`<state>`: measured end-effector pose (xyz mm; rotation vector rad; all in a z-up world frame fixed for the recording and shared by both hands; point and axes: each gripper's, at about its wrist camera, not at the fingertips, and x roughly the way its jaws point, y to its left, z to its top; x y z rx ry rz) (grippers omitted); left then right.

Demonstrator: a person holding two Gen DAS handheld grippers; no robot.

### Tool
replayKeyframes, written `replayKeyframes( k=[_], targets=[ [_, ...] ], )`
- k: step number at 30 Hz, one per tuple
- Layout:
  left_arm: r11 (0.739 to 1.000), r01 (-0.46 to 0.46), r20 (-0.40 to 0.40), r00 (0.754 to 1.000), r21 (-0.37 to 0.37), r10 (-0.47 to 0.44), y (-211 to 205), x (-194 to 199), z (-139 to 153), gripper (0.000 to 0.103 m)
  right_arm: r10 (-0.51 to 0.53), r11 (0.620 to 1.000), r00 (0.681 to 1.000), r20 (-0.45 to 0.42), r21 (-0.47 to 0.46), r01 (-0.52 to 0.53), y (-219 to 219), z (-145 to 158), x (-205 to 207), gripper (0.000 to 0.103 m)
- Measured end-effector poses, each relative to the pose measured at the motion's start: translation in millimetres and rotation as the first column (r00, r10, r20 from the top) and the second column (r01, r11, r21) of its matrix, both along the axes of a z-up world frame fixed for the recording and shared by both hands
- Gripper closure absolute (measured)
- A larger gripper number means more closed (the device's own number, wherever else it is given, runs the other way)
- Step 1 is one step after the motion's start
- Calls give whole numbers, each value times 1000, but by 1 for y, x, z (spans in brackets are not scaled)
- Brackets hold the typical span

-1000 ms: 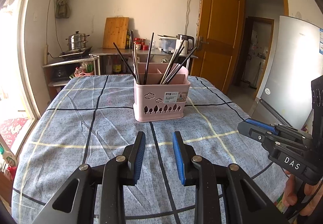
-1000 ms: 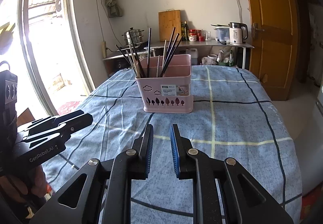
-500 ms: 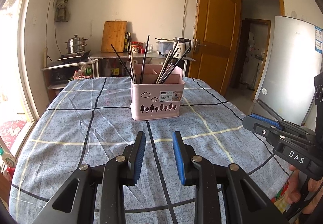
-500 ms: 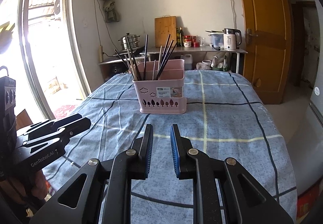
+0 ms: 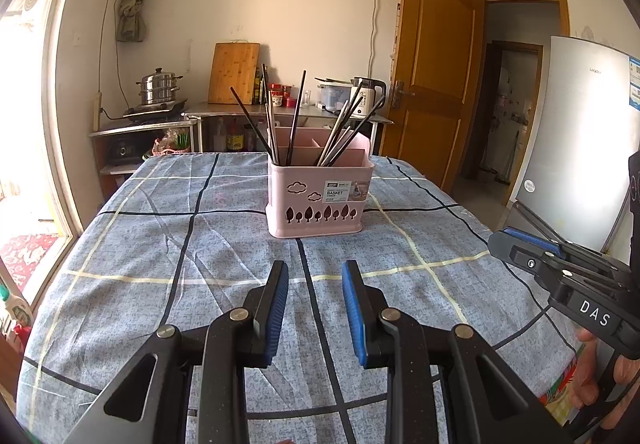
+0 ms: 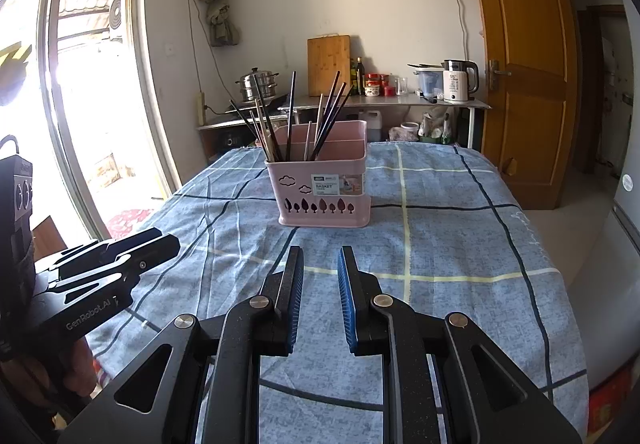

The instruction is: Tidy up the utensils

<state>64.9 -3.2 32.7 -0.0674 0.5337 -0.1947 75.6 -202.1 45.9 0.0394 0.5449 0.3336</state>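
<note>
A pink utensil basket (image 5: pixel 316 199) (image 6: pixel 324 191) stands upright in the middle of the table, on a blue checked cloth (image 5: pixel 160 264) (image 6: pixel 460 236). Several dark and pale chopsticks (image 5: pixel 297 115) (image 6: pixel 291 115) lean in its compartments. My left gripper (image 5: pixel 315 272) hovers over the cloth short of the basket, its blue pads apart with nothing between them. My right gripper (image 6: pixel 320 258) hangs beside it, open by a narrower gap, also holding nothing. Each gripper shows at the edge of the other's view: the right gripper (image 5: pixel 504 242) and the left gripper (image 6: pixel 160 240).
Behind the table a steel counter (image 5: pixel 288 115) carries a steamer pot (image 5: pixel 157 87), a cutting board (image 5: pixel 234 73) and a kettle (image 6: pixel 458 79). A wooden door (image 5: pixel 436 71) and a fridge (image 5: pixel 580 131) stand to the right, a glass door (image 6: pixel 88 115) to the left.
Almost nothing: both views have shifted only slightly, and the basket looks a touch smaller in the right wrist view. The gaps between both pairs of jaws are unchanged.
</note>
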Motion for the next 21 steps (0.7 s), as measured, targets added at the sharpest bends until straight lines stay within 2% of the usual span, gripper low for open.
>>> replayKeyframes(
  k=[21],
  targets=[
    [1000,5,6,1000,14,-5,-2,-5,0,76,10,1000,1000,-13,1,-10,2,-3,-3,85]
  ],
)
